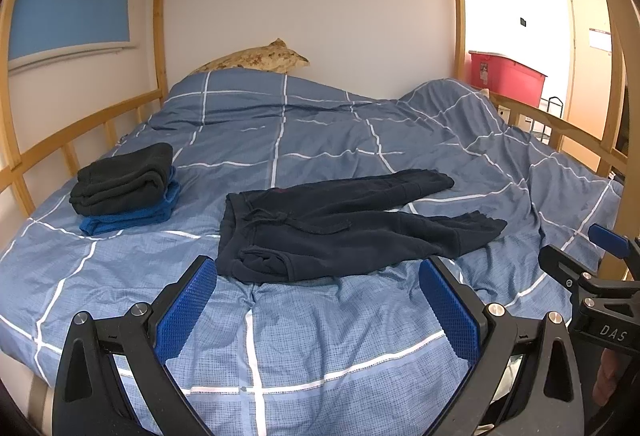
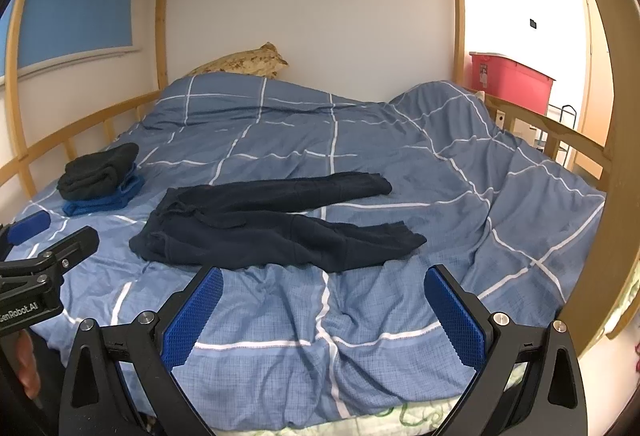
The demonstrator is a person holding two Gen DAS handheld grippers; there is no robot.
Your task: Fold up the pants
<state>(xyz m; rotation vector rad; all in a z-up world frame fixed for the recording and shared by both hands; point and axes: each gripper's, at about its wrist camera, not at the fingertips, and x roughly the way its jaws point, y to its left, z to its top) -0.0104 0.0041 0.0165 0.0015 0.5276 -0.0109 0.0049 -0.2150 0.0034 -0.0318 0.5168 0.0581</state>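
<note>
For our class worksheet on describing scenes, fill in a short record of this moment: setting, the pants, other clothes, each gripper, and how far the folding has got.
setting: bed with blue checked duvet, under a wooden bunk frame
pants: dark pants lying spread out, legs apart, waist toward the left
other clothes: folded pile, black on blue, left of the pants
pillow: pillow at the far end
left gripper: left gripper open, short of the pants, holding nothing
right gripper: right gripper open, short of the pants, holding nothing
progress: folding not yet begun

Duvet [image 1: 320, 140] hides most of pillow [image 1: 256, 58] (patterned).
</note>
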